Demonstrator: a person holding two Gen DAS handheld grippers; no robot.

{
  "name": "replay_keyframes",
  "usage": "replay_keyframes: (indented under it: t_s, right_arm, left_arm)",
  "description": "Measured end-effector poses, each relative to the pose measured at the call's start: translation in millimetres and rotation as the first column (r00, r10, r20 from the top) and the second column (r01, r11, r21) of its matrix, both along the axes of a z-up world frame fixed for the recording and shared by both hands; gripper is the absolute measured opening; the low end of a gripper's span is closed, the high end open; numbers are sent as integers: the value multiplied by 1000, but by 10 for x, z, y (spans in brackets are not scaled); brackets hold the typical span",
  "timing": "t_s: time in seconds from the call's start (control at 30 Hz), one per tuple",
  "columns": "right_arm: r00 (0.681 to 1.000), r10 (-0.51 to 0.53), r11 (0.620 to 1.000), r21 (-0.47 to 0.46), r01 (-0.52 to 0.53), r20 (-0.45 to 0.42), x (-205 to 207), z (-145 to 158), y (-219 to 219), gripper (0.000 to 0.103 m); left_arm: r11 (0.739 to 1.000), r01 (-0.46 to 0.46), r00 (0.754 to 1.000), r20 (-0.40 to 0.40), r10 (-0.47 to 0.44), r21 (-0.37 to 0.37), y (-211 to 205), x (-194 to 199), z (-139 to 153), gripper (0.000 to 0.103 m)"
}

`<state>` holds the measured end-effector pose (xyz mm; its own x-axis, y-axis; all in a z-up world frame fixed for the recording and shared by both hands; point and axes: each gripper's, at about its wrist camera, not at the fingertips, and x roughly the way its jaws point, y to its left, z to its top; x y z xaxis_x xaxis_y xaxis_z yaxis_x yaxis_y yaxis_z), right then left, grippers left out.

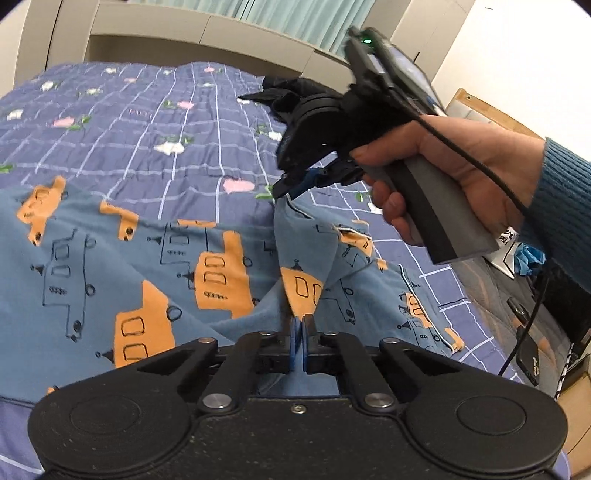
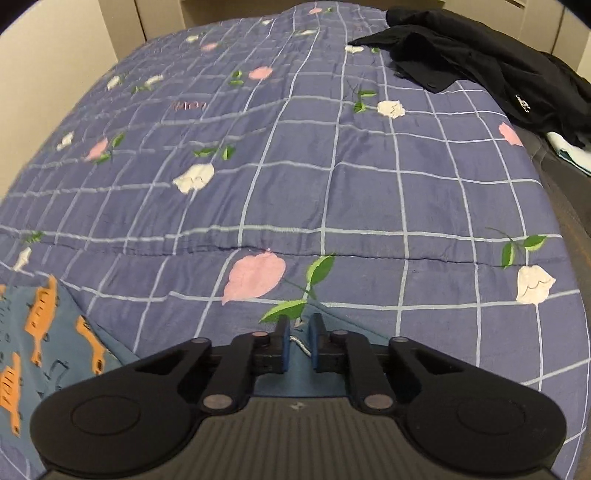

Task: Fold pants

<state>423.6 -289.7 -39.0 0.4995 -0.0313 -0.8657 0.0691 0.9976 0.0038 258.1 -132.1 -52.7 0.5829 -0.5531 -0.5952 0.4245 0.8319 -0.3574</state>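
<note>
The pants (image 1: 147,266) are blue with orange truck prints and lie on a bed. My left gripper (image 1: 300,325) is shut on a raised fold of the pants near the frame's bottom middle. My right gripper (image 1: 295,188) shows in the left wrist view, held by a hand, shut on another edge of the pants and lifting it. In the right wrist view the right gripper (image 2: 300,328) pinches blue cloth and a white drawstring between its pads (image 2: 283,345); more of the pants (image 2: 37,332) lie at the lower left.
The bed has a purple quilt (image 2: 332,184) with a white grid and flowers. A black garment (image 2: 480,62) lies at its far right corner. A headboard (image 1: 203,33) stands behind. Beside the bed are cables and a black device (image 1: 532,358).
</note>
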Motion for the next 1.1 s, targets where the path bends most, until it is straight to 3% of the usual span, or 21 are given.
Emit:
replay_keyframes:
  t_s: [0.13,0.27,0.5,0.67,0.8,1.1]
  right_arm:
    - [995,-31,995,98,22,95,-211,222,-194,9]
    - [976,-41,992,123,15,213,-565,517,-412,8]
    - [913,-95,990,133,45,397,-1618,828,-850,8]
    - [885,-190,975,187,120,426,-2322,659,-1104,7]
    - [879,-252,959,229,169,405,-2732,384,-1203,6]
    - [890,-327,926,295,235,319,-3072,-122,-1253,2]
  left_arm:
    - [999,11,998,53,-13,37,-19,-55,91,2]
    - [996,23,992,120,-33,88,-56,-144,169,1]
    - [971,90,957,249,-146,220,-232,-385,213,0]
    - [937,139,927,290,-237,320,-321,-580,114,0]
    - [919,158,929,261,-262,360,-308,-615,4,0]
    - [892,183,928,225,-296,414,-317,-652,-141,0]
